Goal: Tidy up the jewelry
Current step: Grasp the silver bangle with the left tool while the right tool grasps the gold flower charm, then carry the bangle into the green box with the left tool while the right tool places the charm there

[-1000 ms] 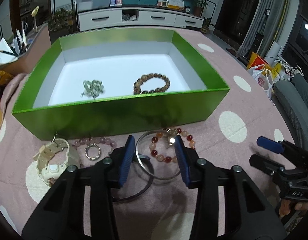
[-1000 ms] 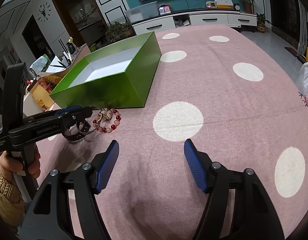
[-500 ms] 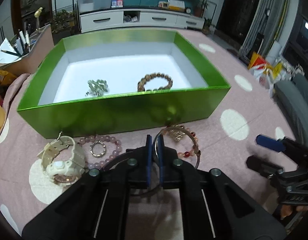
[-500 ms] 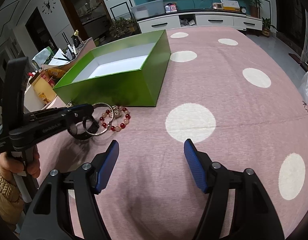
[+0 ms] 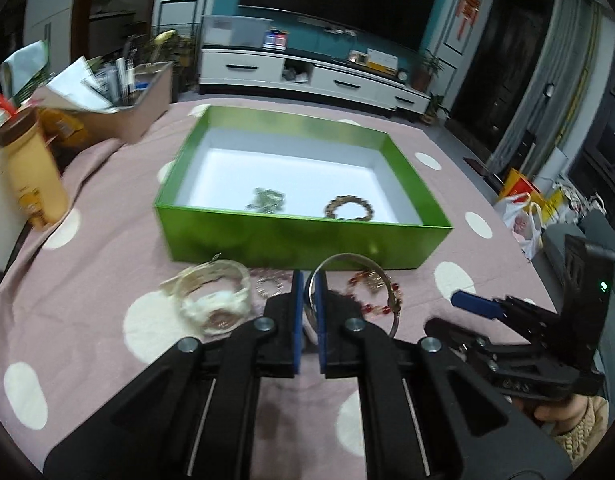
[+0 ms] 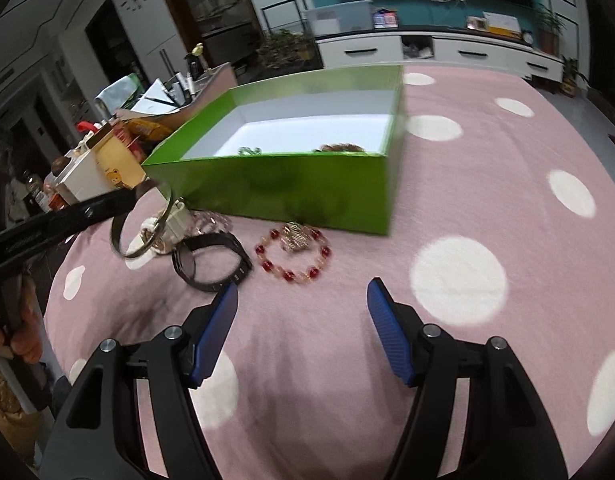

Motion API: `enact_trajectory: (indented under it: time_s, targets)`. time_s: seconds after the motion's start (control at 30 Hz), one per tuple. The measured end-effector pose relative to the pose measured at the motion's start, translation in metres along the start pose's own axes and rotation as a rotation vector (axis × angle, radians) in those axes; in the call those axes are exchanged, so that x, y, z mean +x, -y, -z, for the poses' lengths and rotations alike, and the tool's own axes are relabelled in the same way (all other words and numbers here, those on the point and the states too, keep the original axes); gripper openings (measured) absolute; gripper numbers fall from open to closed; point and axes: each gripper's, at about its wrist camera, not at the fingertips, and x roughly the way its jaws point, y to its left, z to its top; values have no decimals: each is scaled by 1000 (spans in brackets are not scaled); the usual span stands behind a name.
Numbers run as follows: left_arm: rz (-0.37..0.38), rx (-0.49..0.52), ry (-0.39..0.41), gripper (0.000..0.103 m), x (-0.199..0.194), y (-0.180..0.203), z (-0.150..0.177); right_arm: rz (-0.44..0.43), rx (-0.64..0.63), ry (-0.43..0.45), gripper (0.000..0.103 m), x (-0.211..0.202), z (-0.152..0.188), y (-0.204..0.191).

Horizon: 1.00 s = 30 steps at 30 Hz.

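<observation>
Left gripper (image 5: 308, 300) pinches the bangle (image 5: 349, 258) at lower centre, lifted off the cloth (image 5: 107, 264) below the green box (image 5: 299, 240). Right gripper (image 6: 301, 320) is spread, empty, low in frame; bead bracelet (image 6: 295, 258) lies above it.

Your bangle (image 5: 349, 258) gleams as polished metal; the green box (image 5: 303, 236) looks glossy outside, matt white inside; soft pink cloth (image 6: 487, 216) covers the tabletop.

A silver bangle (image 5: 349, 276) hangs clamped and lifted before the green box (image 5: 299, 240), which holds 2 bracelets; a red-beaded bracelet (image 6: 293, 258), black band (image 6: 211, 260) and cream watch (image 5: 213, 300) lie outside it.
</observation>
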Motion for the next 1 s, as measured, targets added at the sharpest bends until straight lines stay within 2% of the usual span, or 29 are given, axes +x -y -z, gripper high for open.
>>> enact_trajectory:
  time_s: [0.07, 0.33, 0.4, 0.47, 0.73, 1.0]
  targets:
    - [-8, -16, 3, 5, -4, -7, 2, -2, -13, -5, 57, 10, -5, -5]
    - [-7, -62, 16, 5, -12, -29, 10, 30, -50, -37, 37, 47, -24, -14]
    - [-4, -70, 18, 5, -12, -33, 11, 34, -55, -48, 35, 54, -26, -15]
    - [-1, -76, 18, 5, -12, -34, 12, 36, -61, -58, 27, 59, -27, -16]
    - [13, -89, 13, 5, -8, -41, 14, 56, -70, -72, 22, 66, -27, -16]
    - [18, -91, 25, 5, -9, -43, 11, 32, -89, -26, 22, 39, -25, -24]
